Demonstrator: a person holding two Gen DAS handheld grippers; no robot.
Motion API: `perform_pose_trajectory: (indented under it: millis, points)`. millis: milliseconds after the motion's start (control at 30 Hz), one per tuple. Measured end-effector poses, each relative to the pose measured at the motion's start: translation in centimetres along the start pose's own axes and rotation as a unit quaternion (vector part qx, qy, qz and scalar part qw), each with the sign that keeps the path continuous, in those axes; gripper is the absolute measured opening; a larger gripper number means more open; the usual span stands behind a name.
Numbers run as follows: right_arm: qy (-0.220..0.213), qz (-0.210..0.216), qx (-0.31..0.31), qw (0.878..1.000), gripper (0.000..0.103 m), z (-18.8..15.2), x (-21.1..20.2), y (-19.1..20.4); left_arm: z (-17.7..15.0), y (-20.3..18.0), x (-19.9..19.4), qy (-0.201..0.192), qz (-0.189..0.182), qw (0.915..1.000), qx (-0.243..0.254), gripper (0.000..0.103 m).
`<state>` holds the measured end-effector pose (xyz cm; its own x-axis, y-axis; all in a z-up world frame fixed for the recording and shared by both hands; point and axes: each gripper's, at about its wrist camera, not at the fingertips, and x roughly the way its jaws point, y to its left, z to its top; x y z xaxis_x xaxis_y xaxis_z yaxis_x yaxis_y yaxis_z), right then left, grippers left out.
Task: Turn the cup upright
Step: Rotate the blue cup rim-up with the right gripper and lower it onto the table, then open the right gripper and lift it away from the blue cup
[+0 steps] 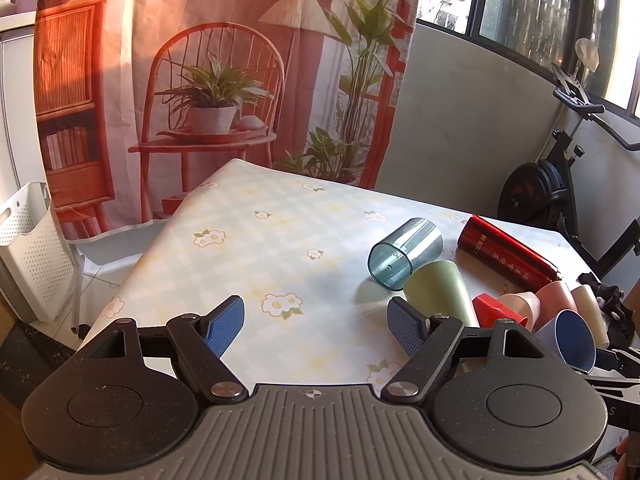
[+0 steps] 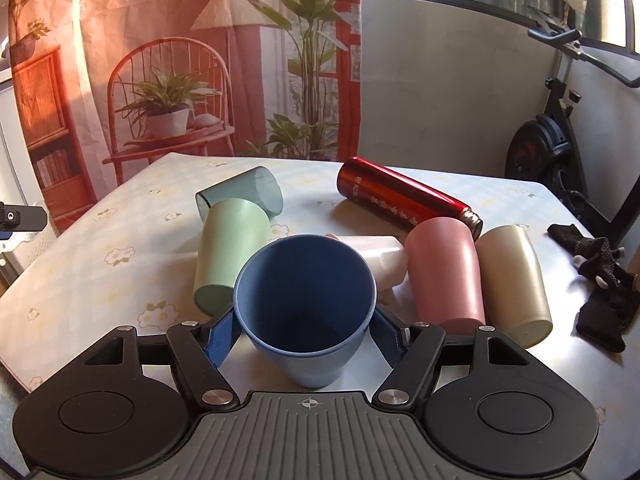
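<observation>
My right gripper (image 2: 306,330) is shut on a blue cup (image 2: 306,300), held tilted with its open mouth toward the camera, above the table's near edge. The blue cup also shows in the left wrist view (image 1: 570,340) at the right. My left gripper (image 1: 316,324) is open and empty over the floral tablecloth (image 1: 248,248), left of the cups. Lying on their sides are a green cup (image 2: 230,248), a clear teal cup (image 2: 248,192), a pink cup (image 2: 446,268), a beige cup (image 2: 512,280) and a white cup (image 2: 380,258).
A red flask (image 2: 404,200) lies on its side behind the cups. A black glove (image 2: 596,280) lies at the table's right edge. An exercise bike (image 2: 560,120) stands beyond the table at the right; a white basket (image 1: 32,248) stands on the floor at the left.
</observation>
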<state>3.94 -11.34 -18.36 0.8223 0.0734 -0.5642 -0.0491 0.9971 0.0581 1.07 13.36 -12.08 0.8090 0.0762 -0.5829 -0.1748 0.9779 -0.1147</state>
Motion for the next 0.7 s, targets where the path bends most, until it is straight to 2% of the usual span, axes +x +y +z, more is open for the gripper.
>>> perform_pose_trajectory:
  millis: [200, 500, 700]
  points:
    - [0.003, 0.001, 0.007, 1.000, 0.064, 0.5, 1.0, -0.3, -0.1, -0.3, 0.2, 0.002, 0.000, 1.0000, 0.005, 0.081]
    - [0.002, 0.005, 0.024, 1.000, 0.065, 0.4, 0.9, -1.0, 0.2, -0.9, 0.0, 0.000, -0.005, 0.9999, 0.015, 0.081]
    - [-0.013, 0.000, 0.030, 0.999, 0.081, 0.7, -1.2, -1.3, 1.0, -1.9, -0.8, -0.010, -0.016, 0.9994, 0.030, 0.084]
